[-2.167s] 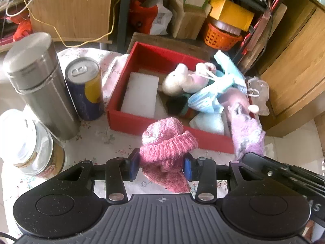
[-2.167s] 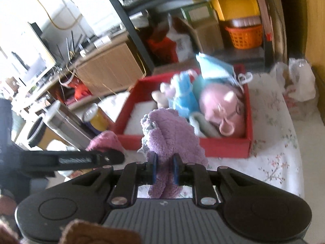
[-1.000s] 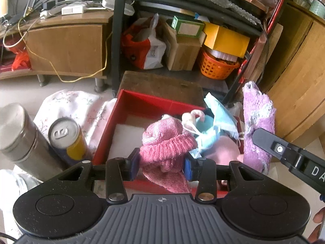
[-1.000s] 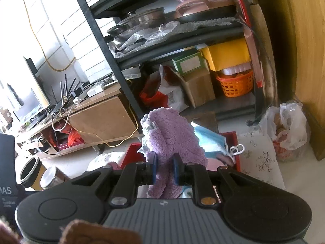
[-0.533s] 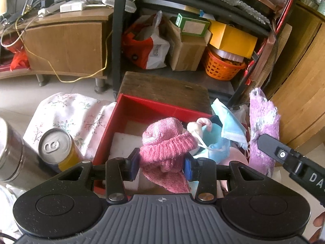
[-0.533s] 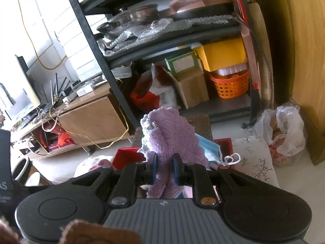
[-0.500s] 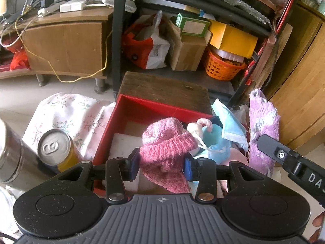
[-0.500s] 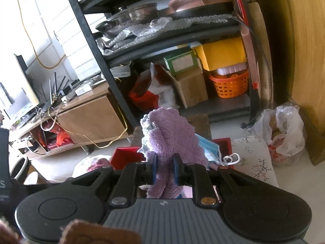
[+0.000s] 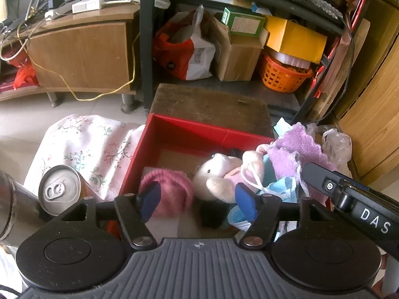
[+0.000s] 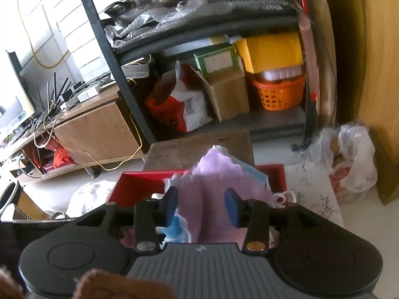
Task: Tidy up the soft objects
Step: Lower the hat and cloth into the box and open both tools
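Observation:
In the left wrist view, my left gripper [image 9: 197, 201] hangs over the red box [image 9: 199, 127] with its jaws opening wide. The pink knitted hat [image 9: 169, 189] lies loose in the box by the left pad, not pressed. Beside it lie a white and pink plush toy [image 9: 217, 177] and blue face masks [image 9: 281, 186]. In the right wrist view, my right gripper [image 10: 201, 206] is over the box's right end [image 10: 276, 172], its jaws opening. The purple fuzzy cloth [image 10: 217, 186] sags between the parted pads onto the pile. One right finger [image 9: 324, 184] shows beside the cloth [image 9: 296, 149].
A drink can [image 9: 59, 189] and a steel flask [image 9: 10, 211] stand left of the box on the floral tablecloth [image 9: 82, 144]. A wooden board [image 9: 212, 104] and a black shelf rack with boxes and an orange basket [image 9: 281, 77] lie behind. A plastic bag [image 10: 349, 154] sits right.
Both grippers' jaws have parted. The pink hat has dropped from the left jaws into the box. The purple cloth has slumped down from the right jaws onto the pile. Both hands have sunk lower.

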